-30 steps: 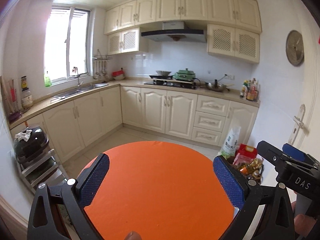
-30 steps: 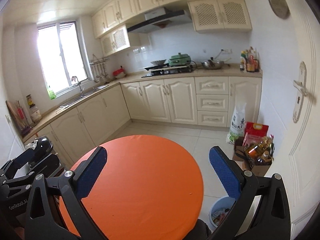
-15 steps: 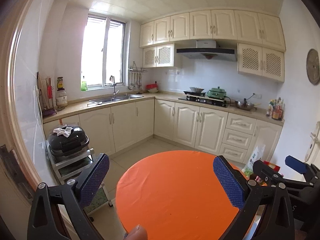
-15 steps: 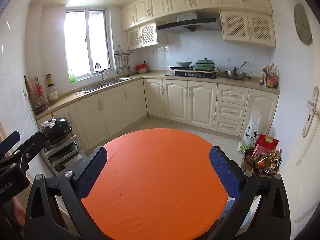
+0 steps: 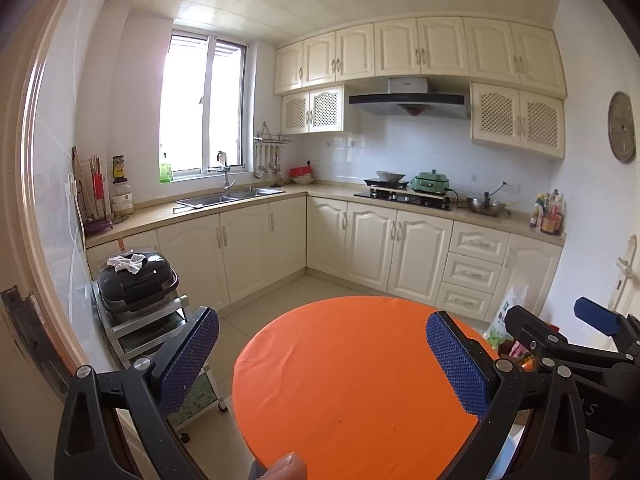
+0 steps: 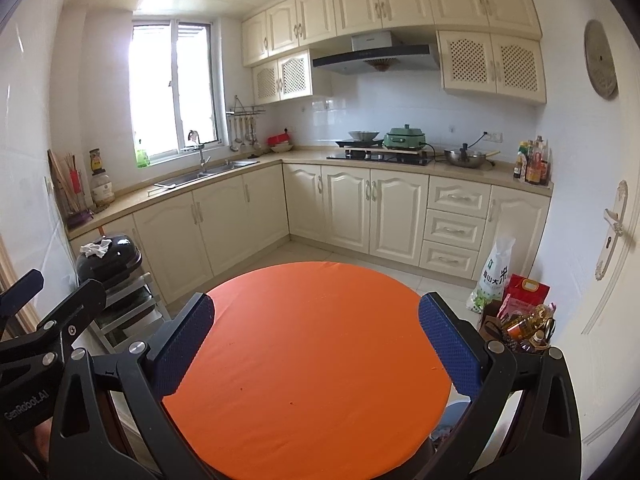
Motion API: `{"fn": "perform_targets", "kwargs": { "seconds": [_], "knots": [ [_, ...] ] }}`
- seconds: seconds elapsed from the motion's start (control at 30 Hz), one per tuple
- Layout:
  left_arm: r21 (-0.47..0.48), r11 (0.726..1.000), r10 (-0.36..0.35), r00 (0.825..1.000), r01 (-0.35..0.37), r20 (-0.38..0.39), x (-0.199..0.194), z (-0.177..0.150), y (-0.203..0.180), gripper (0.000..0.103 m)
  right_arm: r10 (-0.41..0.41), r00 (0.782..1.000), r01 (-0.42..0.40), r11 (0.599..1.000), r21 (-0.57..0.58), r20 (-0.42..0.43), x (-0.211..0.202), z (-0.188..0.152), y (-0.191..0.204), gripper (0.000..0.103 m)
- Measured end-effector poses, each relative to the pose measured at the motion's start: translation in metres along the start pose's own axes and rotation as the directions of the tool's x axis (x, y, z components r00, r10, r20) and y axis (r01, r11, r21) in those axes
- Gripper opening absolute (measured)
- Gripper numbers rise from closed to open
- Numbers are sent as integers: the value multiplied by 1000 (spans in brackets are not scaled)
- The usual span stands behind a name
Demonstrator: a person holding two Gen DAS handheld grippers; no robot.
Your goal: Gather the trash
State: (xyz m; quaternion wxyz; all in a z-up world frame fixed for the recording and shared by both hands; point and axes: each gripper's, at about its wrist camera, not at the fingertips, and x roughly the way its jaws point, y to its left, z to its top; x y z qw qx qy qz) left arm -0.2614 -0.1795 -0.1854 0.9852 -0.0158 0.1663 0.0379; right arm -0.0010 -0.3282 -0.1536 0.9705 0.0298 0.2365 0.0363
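Trash: none lies on the orange surface [image 6: 308,344]; only tiny specks show, and a bin [image 6: 450,426] peeks out under its right edge.
Left hand-held gripper [image 5: 322,360]: wide, empty.
Right hand-held gripper [image 6: 316,344]: wide, empty.
Change: both views have lifted from the tabletop toward the kitchen.
Meaning: the table seems finished; remaining trash likely elsewhere.

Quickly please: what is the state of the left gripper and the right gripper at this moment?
Left gripper: open, holding nothing, above the orange table.
Right gripper: open, holding nothing.
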Motion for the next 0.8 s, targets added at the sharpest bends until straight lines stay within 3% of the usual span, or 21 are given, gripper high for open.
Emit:
{"fn": "perform_targets", "kwargs": {
  "seconds": [0.8],
  "knots": [
    [-11,1000,-18,1000,18,-11,23,6,9,102,-3,1000,3,1000,15,-18,5,0,-18,103]
  ]
}}
